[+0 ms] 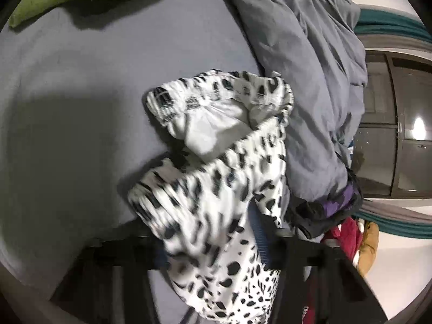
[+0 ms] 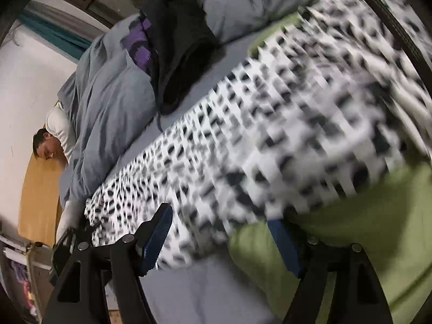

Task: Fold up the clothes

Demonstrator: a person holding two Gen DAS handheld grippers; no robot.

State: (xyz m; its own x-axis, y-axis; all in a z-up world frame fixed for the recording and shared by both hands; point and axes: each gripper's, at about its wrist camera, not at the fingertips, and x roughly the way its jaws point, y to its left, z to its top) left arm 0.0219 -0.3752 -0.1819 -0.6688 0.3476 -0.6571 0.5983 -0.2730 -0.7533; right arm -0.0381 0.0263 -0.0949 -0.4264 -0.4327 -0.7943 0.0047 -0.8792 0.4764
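A white garment with black spots [image 1: 216, 162] lies bunched on the grey bedsheet [image 1: 94, 81]. Its lower part runs down between the fingers of my left gripper [image 1: 213, 243], which is shut on the cloth; a blue pad shows at its right side. In the right wrist view the same spotted garment [image 2: 270, 121] stretches blurred across the bed and over a green garment [image 2: 364, 243]. My right gripper [image 2: 220, 243] stands wide open, with the cloth's near edge lying between its blue pads [image 2: 156, 240] and the left pad's face bare.
A grey duvet [image 1: 305, 81] is heaped along the far side, with a person's head [image 2: 46, 143] on a white pillow beside it. Black and purple clothes [image 2: 178, 40] lie on the duvet. Red and mustard clothes [image 1: 351, 235] lie by a dark window [image 1: 399, 135].
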